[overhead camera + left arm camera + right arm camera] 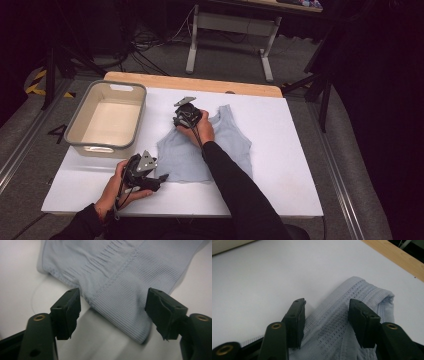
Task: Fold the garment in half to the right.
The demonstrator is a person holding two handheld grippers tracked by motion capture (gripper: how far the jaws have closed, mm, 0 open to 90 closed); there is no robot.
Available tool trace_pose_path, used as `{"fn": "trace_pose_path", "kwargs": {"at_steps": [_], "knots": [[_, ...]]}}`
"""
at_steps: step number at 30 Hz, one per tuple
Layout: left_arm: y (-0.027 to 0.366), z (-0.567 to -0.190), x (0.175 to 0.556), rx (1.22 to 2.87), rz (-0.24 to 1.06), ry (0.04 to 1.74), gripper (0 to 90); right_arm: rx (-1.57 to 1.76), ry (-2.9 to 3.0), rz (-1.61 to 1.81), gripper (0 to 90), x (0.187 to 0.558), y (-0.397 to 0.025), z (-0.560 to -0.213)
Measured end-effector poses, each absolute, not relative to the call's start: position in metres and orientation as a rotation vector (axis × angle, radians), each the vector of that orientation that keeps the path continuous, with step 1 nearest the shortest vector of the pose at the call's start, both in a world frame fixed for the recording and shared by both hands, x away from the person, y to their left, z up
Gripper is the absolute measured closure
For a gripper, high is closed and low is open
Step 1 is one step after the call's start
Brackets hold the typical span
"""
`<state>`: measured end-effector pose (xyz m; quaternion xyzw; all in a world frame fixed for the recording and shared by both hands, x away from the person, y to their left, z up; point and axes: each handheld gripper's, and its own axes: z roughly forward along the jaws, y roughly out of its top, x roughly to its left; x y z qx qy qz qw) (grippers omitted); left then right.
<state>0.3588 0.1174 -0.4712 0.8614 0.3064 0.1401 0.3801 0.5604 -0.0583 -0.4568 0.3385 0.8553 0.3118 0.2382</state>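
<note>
I am holding my left gripper (pixel 161 177) with jaws apart astride the near-left hem corner of the pale blue ribbed knit tank top (pixel 227 145) lying flat on the white table (pixel 280 165); my right gripper (pixel 181 116), jaws likewise apart, is straddling its far-left shoulder strap (pixel 364 293); the garment's long axis is running away from me.

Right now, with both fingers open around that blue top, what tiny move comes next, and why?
Probably shutting both. The left gripper straddles a bottom corner of the pale blue tank top, and the right gripper straddles a shoulder strap; both are open, with cloth between the fingers.
</note>
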Motion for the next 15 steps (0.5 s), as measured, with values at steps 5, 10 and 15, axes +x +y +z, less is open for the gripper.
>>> {"fn": "trace_pose_path", "kwargs": {"at_steps": [5, 10, 15], "knots": [[0.1199, -0.4696, 0.3621, 2.204, 0.254, 0.779, 45.1, 0.977, 2.388, 0.917, 63.6, 0.5642, -0.0612, -0.4573], [0.1176, -0.4673, 0.3602, 2.22, 0.231, 0.748, 69.6, 0.97, 2.409, 0.911, 76.9, 0.5649, -0.0609, -0.4562], [0.1149, -0.4672, 0.3584, 2.223, 0.277, 0.735, 82.3, 0.955, 2.417, 0.899, 83.8, 0.5657, -0.0603, -0.4554]]}}
